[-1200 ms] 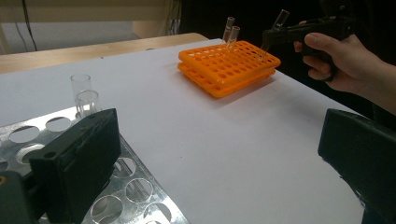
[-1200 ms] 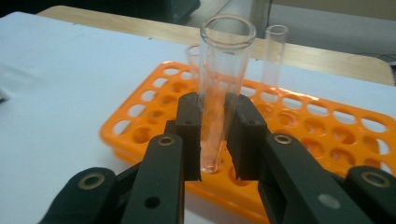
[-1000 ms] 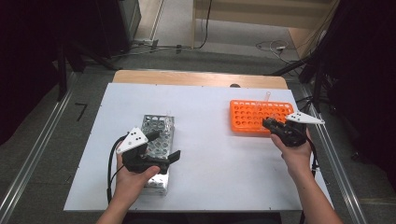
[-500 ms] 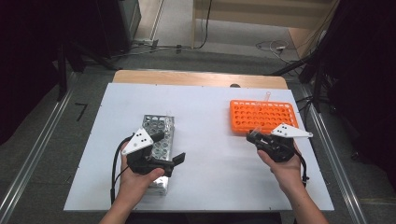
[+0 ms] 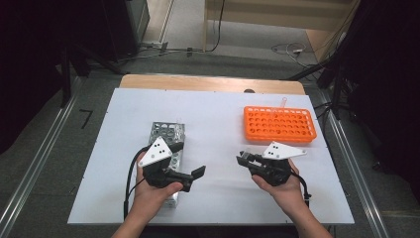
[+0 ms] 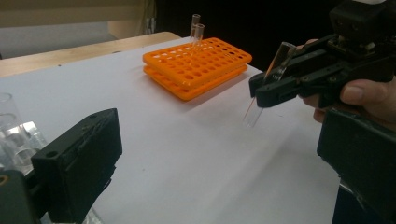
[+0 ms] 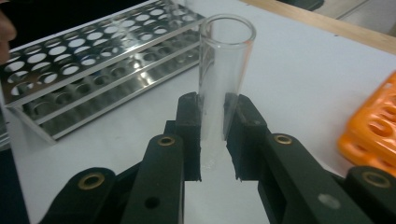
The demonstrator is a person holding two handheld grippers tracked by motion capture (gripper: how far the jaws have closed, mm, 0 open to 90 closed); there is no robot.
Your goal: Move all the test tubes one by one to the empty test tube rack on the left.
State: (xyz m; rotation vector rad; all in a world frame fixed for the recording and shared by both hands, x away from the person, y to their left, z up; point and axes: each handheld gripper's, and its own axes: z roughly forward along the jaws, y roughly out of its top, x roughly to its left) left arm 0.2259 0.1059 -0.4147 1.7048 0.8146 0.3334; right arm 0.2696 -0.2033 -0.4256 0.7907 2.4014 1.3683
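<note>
The right tool (image 7: 212, 140) is clamping a clear glass test tube (image 7: 224, 70) between its two black jaws, the pads pressing on the tube's lower half while its open mouth is standing up above them. In the left gripper view the same tube (image 6: 268, 84) is hanging tilted in those jaws, its rounded bottom clear of the white desk (image 6: 187, 154). In the high view the right tool (image 5: 245, 159) is sitting over the desk's near right part, in front of the orange rack (image 5: 280, 124) and well apart from it.

The left tool (image 5: 198, 172) is hovering beside the near end of the metal rack (image 5: 166, 136), its jaws standing apart with nothing between them (one jaw is showing at the lower left and the other at the right edge of the left gripper view). The person's left hand (image 5: 151, 196) is wrapping around its body.

Farther out, two more clear tubes (image 6: 196, 28) are standing upright in the far side of the orange rack (image 6: 196, 67). The metal rack (image 7: 93, 70) is lying ahead of the right tool, many of its round holes showing empty.
</note>
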